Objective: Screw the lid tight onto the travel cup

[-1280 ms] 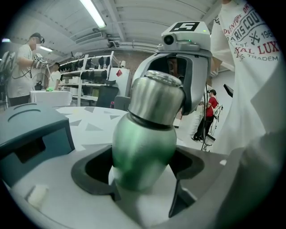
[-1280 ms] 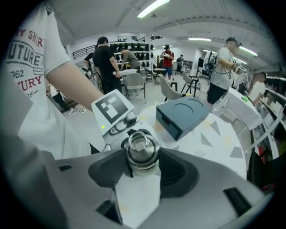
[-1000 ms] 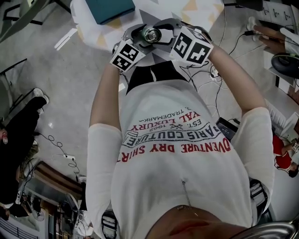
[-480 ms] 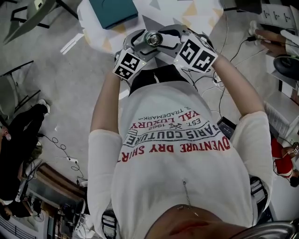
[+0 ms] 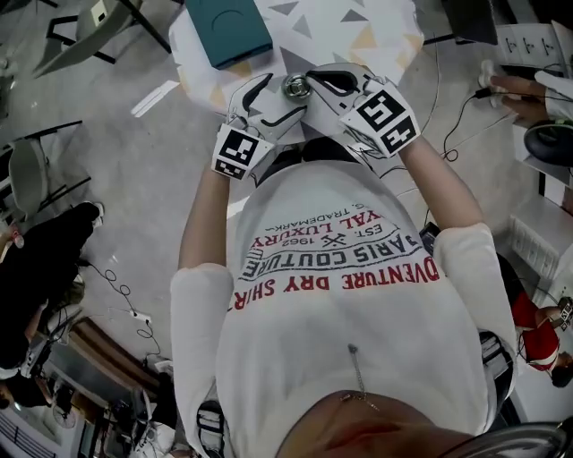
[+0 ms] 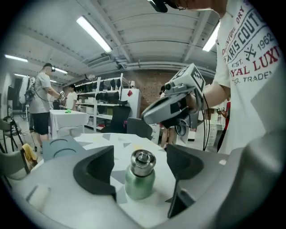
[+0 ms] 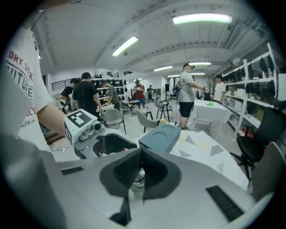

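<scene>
Right gripper view: the right gripper (image 7: 140, 157) jaws, closing right up together, are masking nearly all of the travel cup (image 7: 139, 177). Only a sliver of metal is showing through the pads' hollow.

Head view: the grippers are covering the cup's body, so just the lid (image 5: 295, 85) is peeking out. The top edge is cutting off the teal box (image 5: 228, 27) and the table (image 5: 380, 31).

Left gripper view: the left gripper (image 6: 140, 165) is hiding the cup's base behind its own body. The seating of the lid is too small to read.
</scene>
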